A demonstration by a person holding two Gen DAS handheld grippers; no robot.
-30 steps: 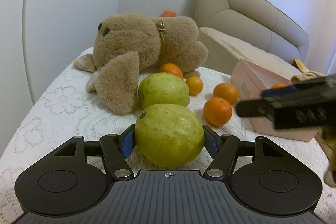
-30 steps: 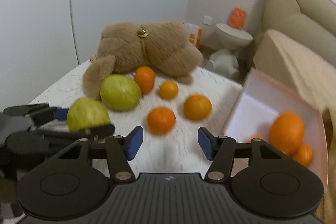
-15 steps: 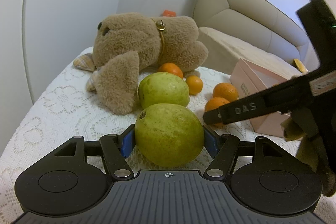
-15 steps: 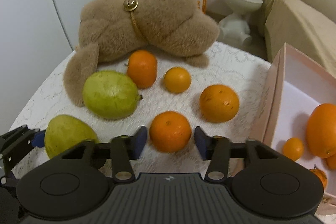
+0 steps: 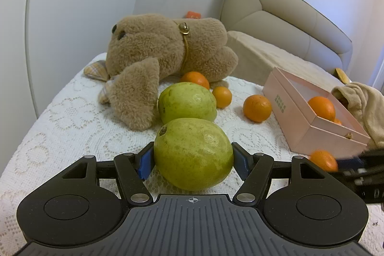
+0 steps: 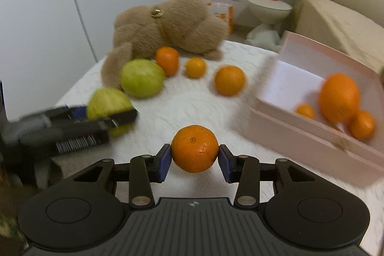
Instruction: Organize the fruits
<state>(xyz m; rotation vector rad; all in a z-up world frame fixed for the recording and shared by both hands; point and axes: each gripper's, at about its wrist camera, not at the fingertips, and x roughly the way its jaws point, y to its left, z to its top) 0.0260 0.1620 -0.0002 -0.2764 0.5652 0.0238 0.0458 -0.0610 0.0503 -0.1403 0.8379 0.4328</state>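
the right gripper point(image 6: 194, 158) had its fingers clenched on a small orange point(image 6: 195, 148) above the lace-covered bench point(image 6: 204, 100). the left gripper point(image 5: 193, 160) gripped a green guava point(image 5: 193, 154) resting on the cloth. beyond lay a second guava point(image 5: 187, 102), loose oranges, a pink box point(image 6: 312, 136) with oranges and a plush toy point(image 5: 165, 52).

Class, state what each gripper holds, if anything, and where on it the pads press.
Left gripper: large green guava-like fruit, pads at its two sides. Right gripper: small round orange, pads at its left and right sides.
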